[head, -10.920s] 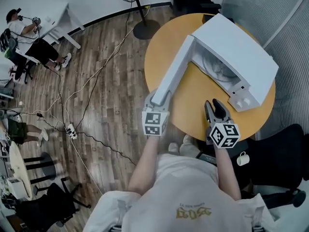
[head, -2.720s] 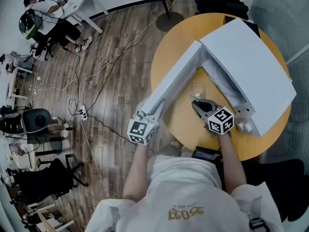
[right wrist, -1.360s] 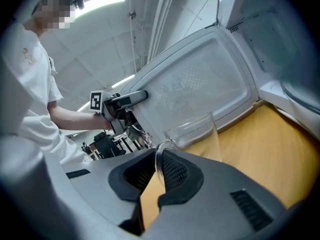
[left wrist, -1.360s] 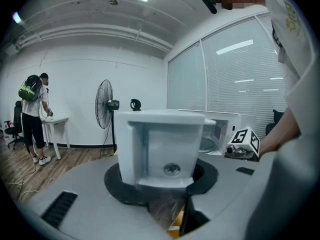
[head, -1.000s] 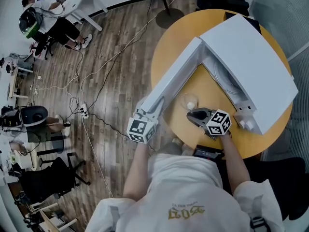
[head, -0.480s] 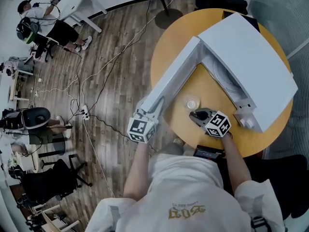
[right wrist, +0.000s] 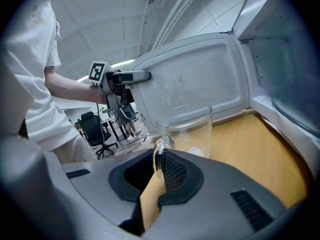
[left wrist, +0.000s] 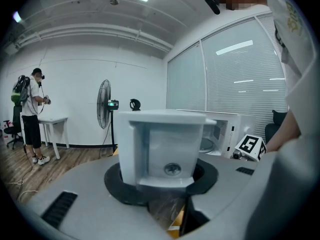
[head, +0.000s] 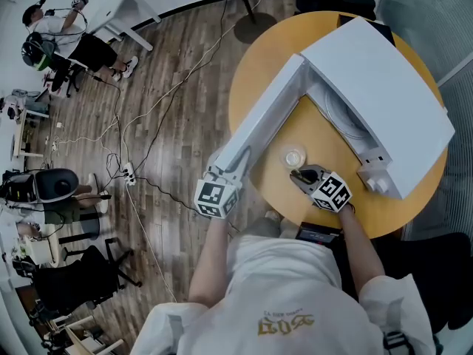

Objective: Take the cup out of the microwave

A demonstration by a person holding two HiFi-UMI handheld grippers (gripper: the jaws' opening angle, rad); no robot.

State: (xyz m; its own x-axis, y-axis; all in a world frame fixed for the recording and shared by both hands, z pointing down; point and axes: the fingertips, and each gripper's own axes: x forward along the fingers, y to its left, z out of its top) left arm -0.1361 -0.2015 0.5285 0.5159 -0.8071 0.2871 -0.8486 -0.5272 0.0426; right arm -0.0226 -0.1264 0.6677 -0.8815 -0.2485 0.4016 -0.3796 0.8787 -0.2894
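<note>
right gripper view shows it plainest: the right tongs (right wrist: 159, 160) are clenched on the handle of the clear glass cup (right wrist: 189, 126). the cup is out of the microwave (head: 384, 72) and sits in front of its open mouth, between the cavity and the swung-out door (head: 262, 113). whether its base rests on the worktop (head: 259, 61) or hangs just above it i cannot tell, since the tongs hide it. the left tongs (head: 230, 167) are clamped on the free edge of the door, holding it wide.

so the taking-out looks all but done. what seems left is to stand the cup down for certain, let go, and perhaps shut the door.

the worktop is round and orange-yellow, bare in front of the microwave apart from the cup. out past the microwave's door side lies dark plank floor (head: 170, 87) with a power strip (head: 127, 174) on it. farther off stand a fan (left wrist: 103, 104) and a white desk (head: 126, 6), with a person (head: 44, 32) beside it.
</note>
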